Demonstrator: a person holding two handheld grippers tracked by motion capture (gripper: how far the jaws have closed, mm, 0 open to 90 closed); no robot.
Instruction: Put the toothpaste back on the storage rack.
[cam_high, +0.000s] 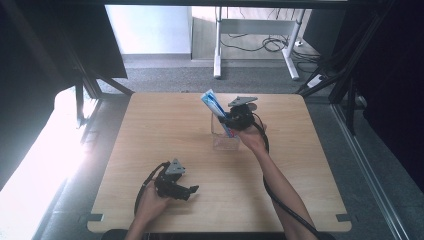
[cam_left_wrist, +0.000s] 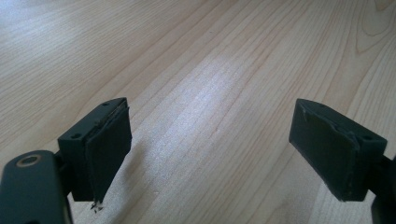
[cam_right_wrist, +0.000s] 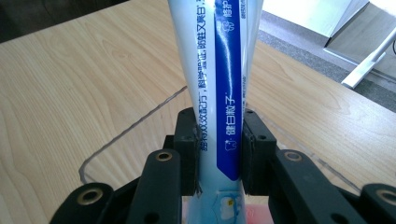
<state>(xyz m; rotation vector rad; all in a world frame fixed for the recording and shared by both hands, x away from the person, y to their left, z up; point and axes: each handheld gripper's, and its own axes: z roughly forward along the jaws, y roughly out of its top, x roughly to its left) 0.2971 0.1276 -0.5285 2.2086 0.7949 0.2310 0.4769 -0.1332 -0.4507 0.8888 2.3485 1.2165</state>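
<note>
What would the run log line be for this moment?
right hand-held gripper: shut on toothpaste tube, over clear container | left hand-held gripper: open, nothing between jaws, low over table

Grey carpet floor (cam_high: 165, 80), white desk legs (cam_high: 218, 45) behind.

Glossy plastic toothpaste tube (cam_right_wrist: 219, 84); matt wooden table (cam_high: 165, 130)

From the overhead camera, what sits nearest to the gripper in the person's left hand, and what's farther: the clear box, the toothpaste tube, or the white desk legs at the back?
Measured from the left gripper, near the table's front edge:
1. Clear box, mid-table, up and to the right.
2. Toothpaste tube, sticking up out of that box, held by the right gripper.
3. White desk legs, on the floor beyond the table's far edge.
</note>
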